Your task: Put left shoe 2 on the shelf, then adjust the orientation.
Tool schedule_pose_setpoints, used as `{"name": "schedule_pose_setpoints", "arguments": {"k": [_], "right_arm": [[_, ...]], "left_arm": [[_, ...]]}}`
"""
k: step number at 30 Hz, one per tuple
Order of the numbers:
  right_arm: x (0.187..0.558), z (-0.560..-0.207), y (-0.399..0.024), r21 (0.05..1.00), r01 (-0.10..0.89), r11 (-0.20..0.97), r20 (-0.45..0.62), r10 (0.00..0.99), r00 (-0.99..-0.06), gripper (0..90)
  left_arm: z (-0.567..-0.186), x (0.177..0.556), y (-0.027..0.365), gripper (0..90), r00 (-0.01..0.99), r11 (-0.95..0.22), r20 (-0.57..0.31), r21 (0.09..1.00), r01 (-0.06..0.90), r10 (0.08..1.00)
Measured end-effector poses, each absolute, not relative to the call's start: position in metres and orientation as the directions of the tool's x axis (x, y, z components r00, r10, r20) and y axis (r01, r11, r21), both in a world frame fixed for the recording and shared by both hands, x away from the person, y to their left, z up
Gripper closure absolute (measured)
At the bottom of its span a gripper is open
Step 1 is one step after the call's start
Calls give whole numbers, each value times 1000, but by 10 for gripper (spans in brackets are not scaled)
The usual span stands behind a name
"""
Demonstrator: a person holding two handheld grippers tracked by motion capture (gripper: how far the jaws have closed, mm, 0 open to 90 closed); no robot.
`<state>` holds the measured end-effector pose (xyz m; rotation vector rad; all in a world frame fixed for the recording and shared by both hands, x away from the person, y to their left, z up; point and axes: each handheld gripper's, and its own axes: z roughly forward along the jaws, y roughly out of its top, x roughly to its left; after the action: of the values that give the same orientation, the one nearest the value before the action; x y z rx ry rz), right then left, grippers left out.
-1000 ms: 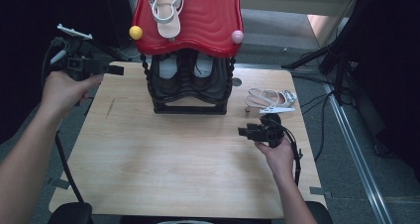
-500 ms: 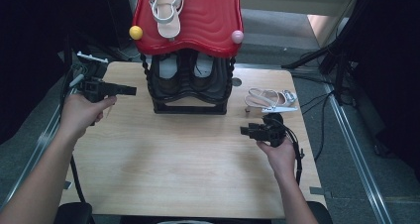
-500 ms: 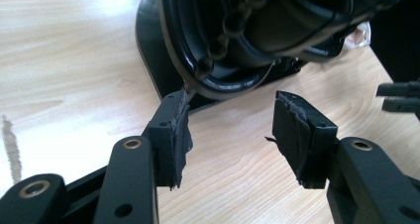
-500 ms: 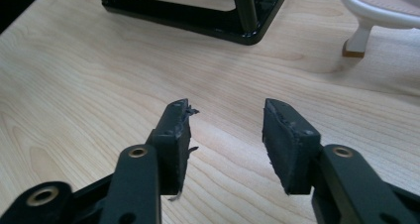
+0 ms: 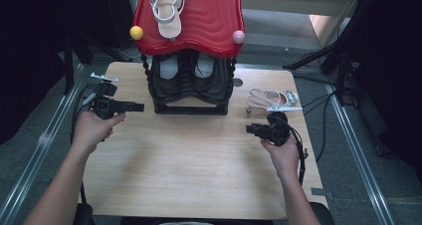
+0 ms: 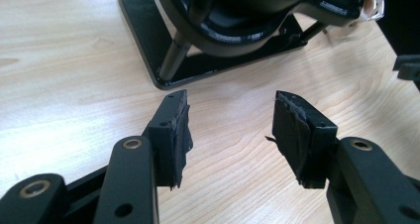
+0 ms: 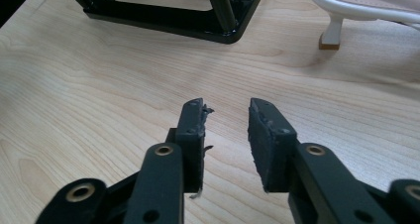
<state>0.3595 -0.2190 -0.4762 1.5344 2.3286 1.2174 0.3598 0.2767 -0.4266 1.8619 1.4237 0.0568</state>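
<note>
The shoe rack [image 5: 191,80] at upper centre holds a white sandal [image 5: 168,8] on its red top shelf and dark shoes on the black shelf below. A second sandal [image 5: 271,99] lies at the table's [image 5: 189,170] right edge; the lower half lies bare. The left gripper [image 6: 230,130], centre left, gapes wide and empty. The right gripper [image 7: 227,135], just under the second sandal, has been closing; its jaws stand narrow with nothing between them.

We find bare tabletop [image 5: 189,160] in front of the black shoe rack [image 5: 191,88], wide enough for either hand to pass. Right of the rack a white sandal [image 5: 271,99] blocks the way; the rack's red top [image 5: 199,21] overhangs its shelves.
</note>
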Motion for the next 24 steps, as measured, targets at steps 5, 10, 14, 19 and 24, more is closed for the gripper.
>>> {"name": "schedule_pose_setpoints", "arguments": {"k": [5,10,14,19,24], "right_arm": [[363,-475,-225,655,742,147,336,822,-460,758],[368,-474,-231,638,756,145,338,830,-444,855],[375,-469,-237,637,761,123,332,847,-415,900],[388,-470,-252,610,788,86,342,868,-359,900],[401,-466,-261,607,793,55,350,877,-329,900]], "left_arm": [[-437,355,273,486,379,-74,-406,594,801,832],[-444,353,272,485,389,-86,-410,590,803,825],[-450,351,270,485,393,-82,-416,594,800,820],[-457,353,265,487,411,-103,-414,591,800,812],[-460,353,261,487,434,-128,-409,593,795,803]]}}
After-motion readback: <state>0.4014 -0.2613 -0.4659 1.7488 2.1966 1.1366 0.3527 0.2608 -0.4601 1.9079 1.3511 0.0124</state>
